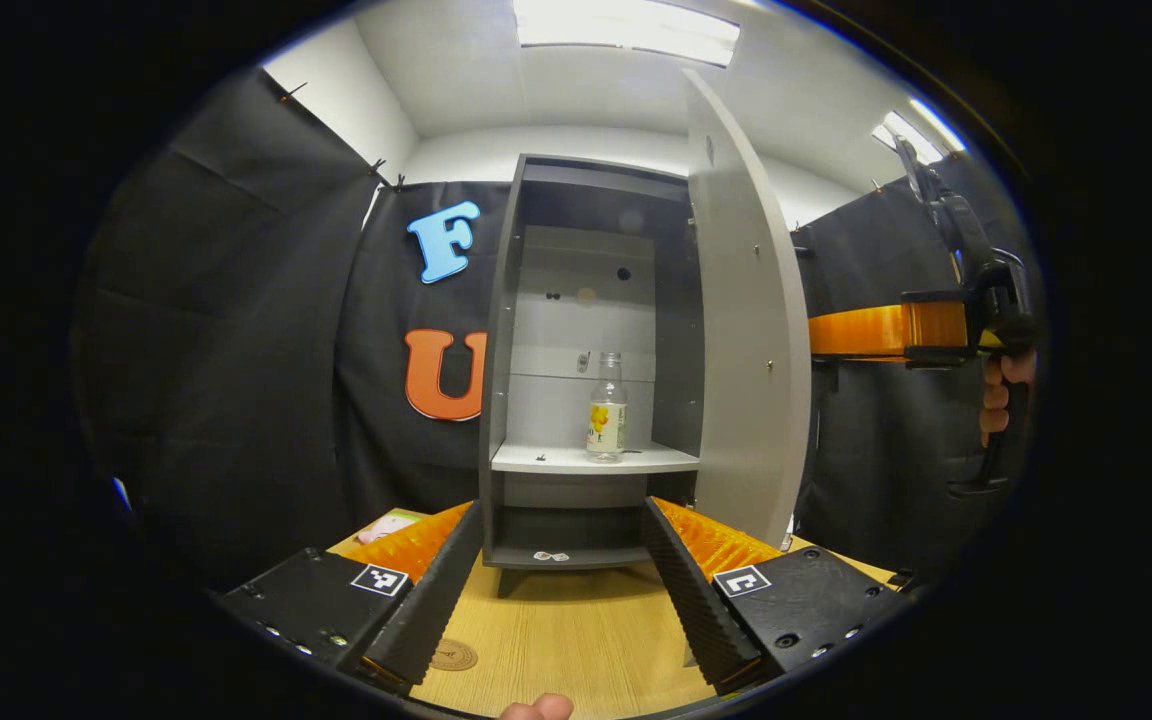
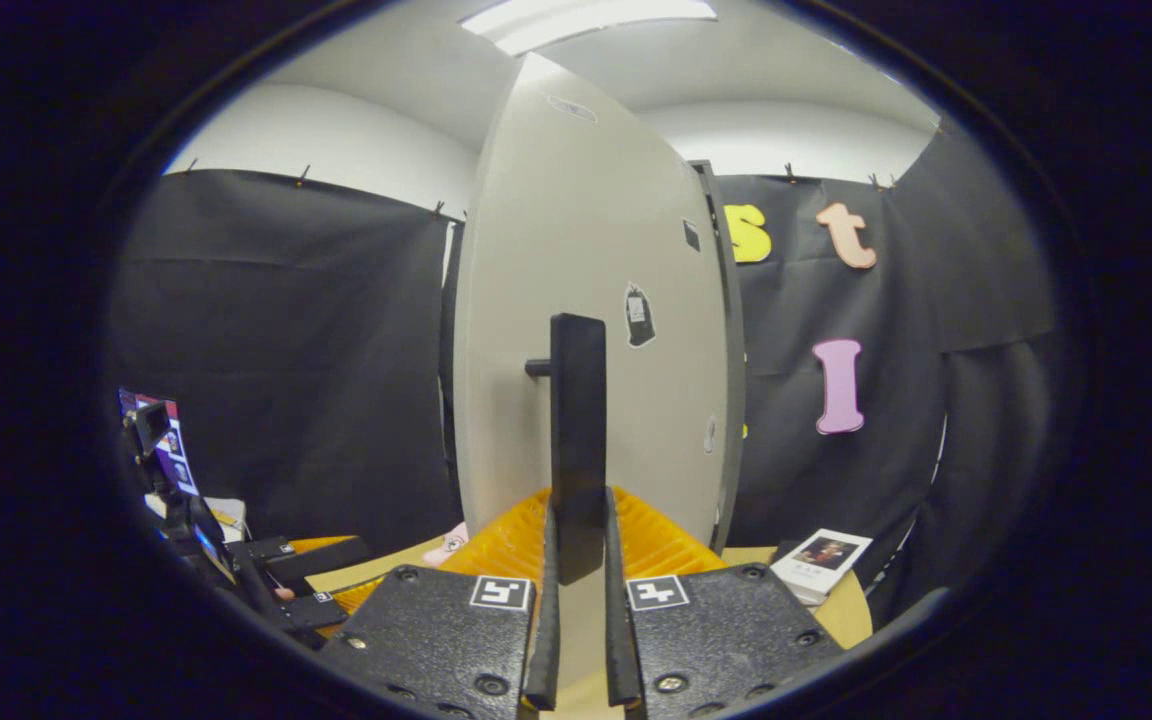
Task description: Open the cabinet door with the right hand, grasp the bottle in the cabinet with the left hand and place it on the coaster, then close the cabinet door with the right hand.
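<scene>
Fingers of my right tool (image 2: pixel 576 590) are pinched on the lower end of the upright black handle (image 2: pixel 577 440), holding the cabinet door (image 2: pixel 626 400) swung open. In the left gripper view that tool (image 1: pixel 896 330) reaches level toward the door's (image 1: pixel 751 330) outer face, my hand (image 1: pixel 1001 395) curled round its grip. My left tool (image 1: pixel 566 600) is level above the wooden surface (image 1: pixel 576 640), jaws wide apart and empty, aimed at the cabinet (image 1: pixel 586 360). The bottle (image 1: pixel 607 410) stands upright on the shelf. The coaster (image 1: pixel 454 655) lies on the surface beside my left finger.
</scene>
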A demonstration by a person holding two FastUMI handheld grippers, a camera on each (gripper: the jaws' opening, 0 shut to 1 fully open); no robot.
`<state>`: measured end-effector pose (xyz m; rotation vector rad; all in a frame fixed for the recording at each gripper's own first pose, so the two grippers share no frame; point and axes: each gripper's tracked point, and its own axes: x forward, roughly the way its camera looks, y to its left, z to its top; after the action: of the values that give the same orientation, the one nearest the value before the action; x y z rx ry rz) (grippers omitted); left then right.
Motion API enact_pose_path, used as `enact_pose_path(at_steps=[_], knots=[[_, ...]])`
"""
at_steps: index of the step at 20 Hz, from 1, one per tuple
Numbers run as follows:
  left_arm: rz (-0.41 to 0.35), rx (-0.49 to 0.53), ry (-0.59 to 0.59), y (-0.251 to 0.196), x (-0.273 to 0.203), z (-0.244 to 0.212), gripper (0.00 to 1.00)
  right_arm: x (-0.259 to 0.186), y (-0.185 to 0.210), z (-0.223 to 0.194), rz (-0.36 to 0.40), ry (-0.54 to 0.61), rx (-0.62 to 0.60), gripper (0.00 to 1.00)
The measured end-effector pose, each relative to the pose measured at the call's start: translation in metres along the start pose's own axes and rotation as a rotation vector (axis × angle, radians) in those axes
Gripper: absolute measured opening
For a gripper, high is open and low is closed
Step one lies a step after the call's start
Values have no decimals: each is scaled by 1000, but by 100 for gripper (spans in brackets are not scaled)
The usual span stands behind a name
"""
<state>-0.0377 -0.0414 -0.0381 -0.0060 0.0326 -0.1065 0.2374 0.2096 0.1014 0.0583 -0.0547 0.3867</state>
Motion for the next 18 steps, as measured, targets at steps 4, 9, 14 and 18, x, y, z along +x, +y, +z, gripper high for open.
enact_pose_path(at_steps=[4,9,14,18], knots=[[-2,10,9,-1,-3,-3,95,-7,-18,-1,-72,-10,-19,20],[10,6,39,7,-6,-13,95,-19,-45,1,-167,-21,-15,17],[20,1,42,11,-4,-16,95,-25,-69,1,-211,-22,-11,11],[23,26,32,13,-8,-17,95,-30,-84,1,-244,-17,-40,9]])
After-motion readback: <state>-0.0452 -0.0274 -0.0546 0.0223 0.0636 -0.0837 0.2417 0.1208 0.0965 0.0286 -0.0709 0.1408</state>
